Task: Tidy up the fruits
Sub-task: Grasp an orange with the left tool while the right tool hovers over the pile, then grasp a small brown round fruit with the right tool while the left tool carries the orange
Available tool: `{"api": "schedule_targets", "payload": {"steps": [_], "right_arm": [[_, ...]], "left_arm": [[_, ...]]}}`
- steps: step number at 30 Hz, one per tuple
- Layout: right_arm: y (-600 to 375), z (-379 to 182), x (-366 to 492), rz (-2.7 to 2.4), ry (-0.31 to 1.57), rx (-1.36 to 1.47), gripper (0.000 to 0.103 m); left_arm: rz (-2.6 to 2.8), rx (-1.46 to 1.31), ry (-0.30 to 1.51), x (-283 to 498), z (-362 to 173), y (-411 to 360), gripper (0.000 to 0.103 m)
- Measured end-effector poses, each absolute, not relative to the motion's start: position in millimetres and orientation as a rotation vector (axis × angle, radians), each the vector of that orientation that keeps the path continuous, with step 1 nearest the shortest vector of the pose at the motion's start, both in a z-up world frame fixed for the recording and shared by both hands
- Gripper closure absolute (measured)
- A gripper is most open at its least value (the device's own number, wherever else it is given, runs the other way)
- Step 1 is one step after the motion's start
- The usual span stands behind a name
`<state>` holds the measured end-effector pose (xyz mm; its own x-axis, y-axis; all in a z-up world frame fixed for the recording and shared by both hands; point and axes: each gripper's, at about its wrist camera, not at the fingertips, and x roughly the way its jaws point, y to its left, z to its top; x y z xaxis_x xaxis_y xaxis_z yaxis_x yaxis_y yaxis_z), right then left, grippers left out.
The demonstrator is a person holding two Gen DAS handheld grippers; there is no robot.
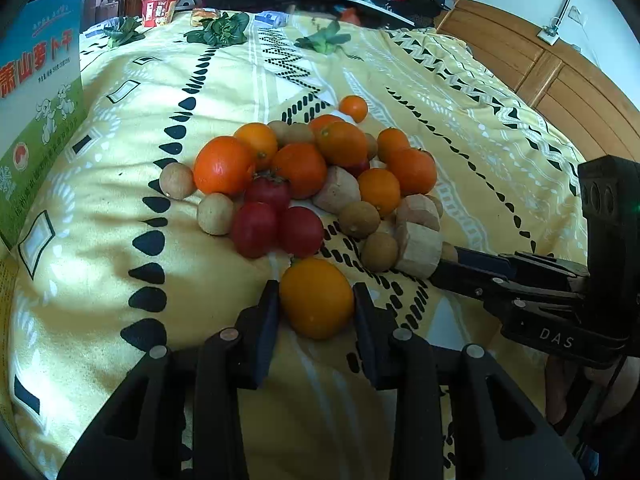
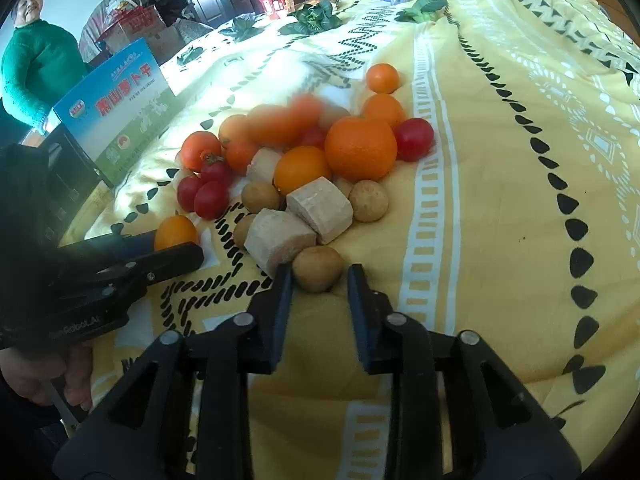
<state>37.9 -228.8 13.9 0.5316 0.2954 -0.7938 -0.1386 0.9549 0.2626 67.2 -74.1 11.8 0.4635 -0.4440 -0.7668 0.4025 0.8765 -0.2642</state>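
A pile of oranges, red tomatoes, brown longans and pale cut chunks lies on a yellow patterned bedspread. My left gripper is shut on a yellow-orange fruit at the pile's near edge, both pads against its sides; the right wrist view shows that gripper low at left. My right gripper stands open around a brown longan beside the chunks. Its left pad touches the longan and a thin gap shows at the right pad. Both fruits rest on the cloth.
A blue and green printed box stands at the bed's left edge. Leafy greens and snack packets lie at the far end. A wooden headboard runs along the right. A person in a green sweater stands beyond the box.
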Motion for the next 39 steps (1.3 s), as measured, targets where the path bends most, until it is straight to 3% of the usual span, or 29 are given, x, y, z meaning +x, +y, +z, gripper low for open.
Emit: {"api": "schedule_targets", "payload": {"steps": [4,6,8,10,12,16,21,31,39], "right_arm": [[-228.2,13.2,43.7,0.288,0.97,0.166,0.066],[-227.0,12.9,46.2,0.307,0.968,0.167,0.055],[-223.1,11.7,49.3,0.316,0.97,0.142,0.055],[-221.9,10.7,50.1,0.309,0.973,0.131,0.057],[-222.4,11.6,48.3,0.29,0.976,0.122,0.077],[-226.6,24.6,39.3,0.27,0.946,0.142,0.077],[-215.5,64.0,22.0,0.282,0.878,0.168,0.077],[-77.6,182.8,-4.9,0.548,0.714,0.076,0.077],[71.2,228.4,-29.2,0.801,0.669,-0.023,0.077]], "left_arm": [[-0.529,-0.061,0.958,67.8,10.8,-72.4,0.067],[-0.534,-0.068,0.96,68.6,9.6,-72.0,0.067],[-0.535,-0.067,0.958,68.3,9.2,-72.4,0.067],[-0.534,-0.067,0.957,68.6,9.4,-72.6,0.067],[-0.529,-0.06,0.953,68.0,10.9,-72.8,0.067],[-0.511,-0.06,0.913,60.0,26.9,-68.9,0.067],[-0.485,-0.078,0.797,36.2,85.3,-40.6,0.067],[-0.149,-0.209,0.571,-37.1,211.6,146.9,0.067],[0.165,-0.268,0.538,-98.7,233.2,304.0,0.067]]}}
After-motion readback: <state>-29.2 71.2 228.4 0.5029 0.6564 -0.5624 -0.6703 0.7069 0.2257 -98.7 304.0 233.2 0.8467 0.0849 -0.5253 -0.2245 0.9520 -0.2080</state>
